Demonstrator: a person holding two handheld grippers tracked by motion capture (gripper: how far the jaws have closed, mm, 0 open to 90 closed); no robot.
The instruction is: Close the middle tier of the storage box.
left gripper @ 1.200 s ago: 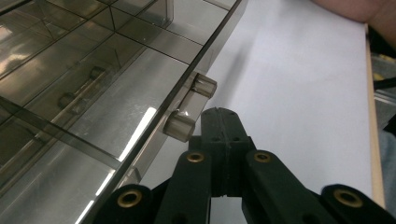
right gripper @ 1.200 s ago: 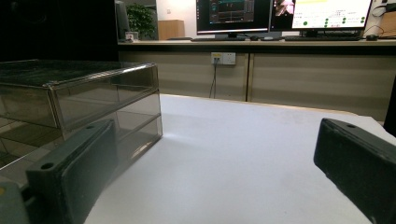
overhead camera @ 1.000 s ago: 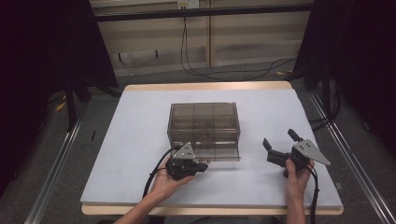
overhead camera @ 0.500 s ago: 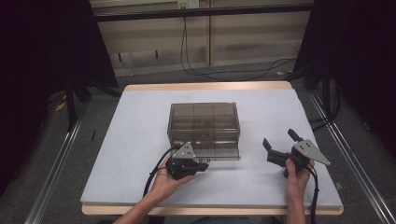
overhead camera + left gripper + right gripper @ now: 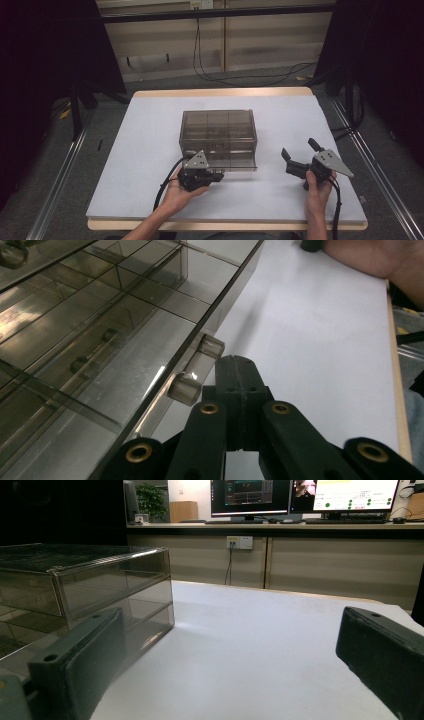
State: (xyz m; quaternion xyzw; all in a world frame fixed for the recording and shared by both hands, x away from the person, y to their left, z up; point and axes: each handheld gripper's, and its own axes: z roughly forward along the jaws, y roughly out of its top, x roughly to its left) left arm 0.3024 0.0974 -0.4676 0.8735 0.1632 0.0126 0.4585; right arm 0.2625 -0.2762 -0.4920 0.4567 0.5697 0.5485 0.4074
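A smoky see-through drawer box (image 5: 218, 132) stands in the middle of the white table (image 5: 145, 150). Its bottom drawer (image 5: 235, 162) sticks out a little toward me. My left gripper (image 5: 219, 176) lies at the drawer's front, jaws shut with nothing between them. In the left gripper view its tip (image 5: 235, 367) sits right beside the drawer's clear bar handle (image 5: 194, 372); whether they touch I cannot tell. To the right of the box my right gripper (image 5: 300, 150) is held open and empty. In its own view the right gripper (image 5: 232, 665) points past the box (image 5: 90, 590).
The wooden table edge (image 5: 220, 225) runs along my side. Black frame posts (image 5: 75, 100) and floor rails (image 5: 60, 175) flank the table. Cables (image 5: 210, 65) lie on the floor behind it. Far off stand a desk and monitors (image 5: 300, 495).
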